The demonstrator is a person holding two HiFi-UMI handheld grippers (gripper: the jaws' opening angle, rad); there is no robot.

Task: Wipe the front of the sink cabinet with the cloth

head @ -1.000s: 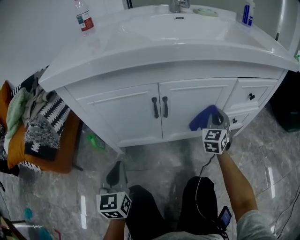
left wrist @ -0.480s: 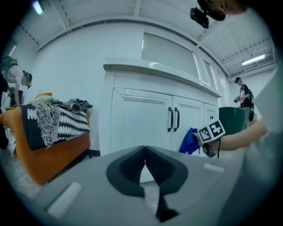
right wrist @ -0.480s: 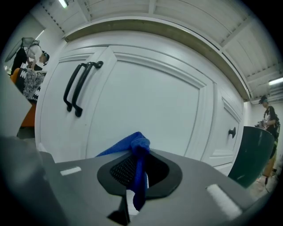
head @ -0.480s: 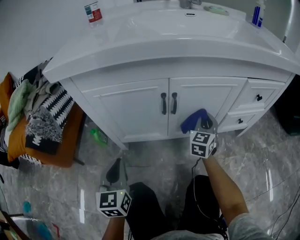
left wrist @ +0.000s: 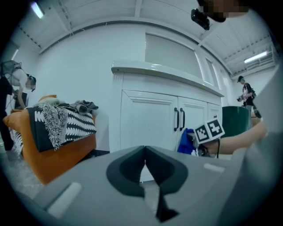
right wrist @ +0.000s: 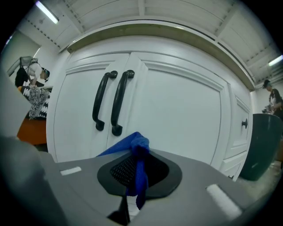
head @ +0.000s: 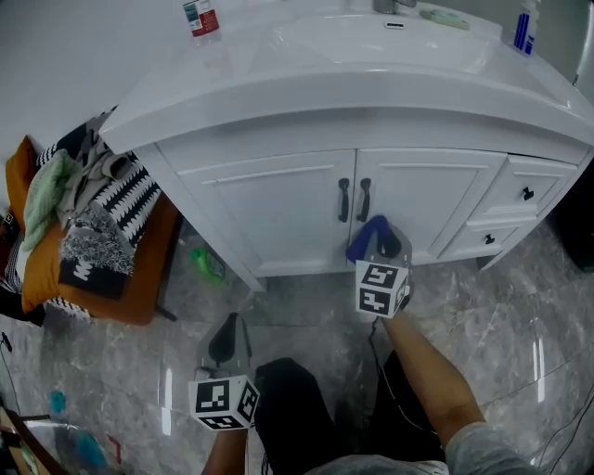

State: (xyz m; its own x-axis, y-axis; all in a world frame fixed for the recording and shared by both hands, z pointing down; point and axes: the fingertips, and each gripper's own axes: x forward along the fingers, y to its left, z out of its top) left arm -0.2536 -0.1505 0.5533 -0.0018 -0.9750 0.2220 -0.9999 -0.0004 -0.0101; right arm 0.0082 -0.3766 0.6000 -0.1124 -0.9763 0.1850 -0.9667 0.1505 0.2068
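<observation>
Blue cloth [head: 365, 235] — bunched, at white cabinet [head: 278, 209]

No lettering is legible anywhere around the sink cabinet [head: 269, 209]. The bottle [head: 202, 20] at the far left corner of the cabinet's countertop wears a red-and-white label, its print too small to read. A white mark on the black fabric [head: 79, 271] left of the cabinet cannot be made out. The cubes on the left gripper [head: 232, 323] and right gripper [head: 380, 237], in front of the cabinet, show only black-and-white square patterns.
</observation>
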